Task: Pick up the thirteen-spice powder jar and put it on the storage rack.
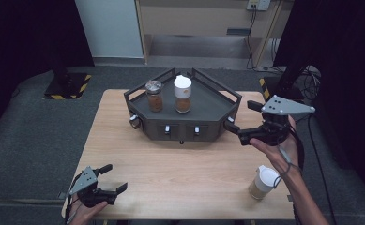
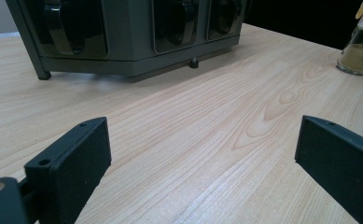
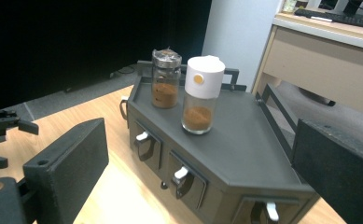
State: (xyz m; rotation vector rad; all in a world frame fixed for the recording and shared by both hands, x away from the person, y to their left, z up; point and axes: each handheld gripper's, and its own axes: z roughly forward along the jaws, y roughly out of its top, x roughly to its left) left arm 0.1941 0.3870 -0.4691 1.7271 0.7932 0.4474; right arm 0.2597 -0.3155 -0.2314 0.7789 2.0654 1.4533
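Right gripper (image 1: 236, 119) hangs wide open and empty beside the rack's (image 1: 227, 96) right end. The white-capped jar (image 1: 182, 93) stands upright on the rack, centre. Glass: likely rigid, smooth, breakable; grasp the body below the cap.

Two spice jars (image 3: 188, 91) atop drawer rack (image 3: 244, 154).

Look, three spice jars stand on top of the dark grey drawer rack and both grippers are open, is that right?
Not quite. Only two jars stand on the dark grey drawer rack: the metal-lidded glass jar and the white-capped glass jar, as the high view shows. The third white-capped jar stands on the wooden table near the person's right forearm. The left gripper and the right gripper are open.
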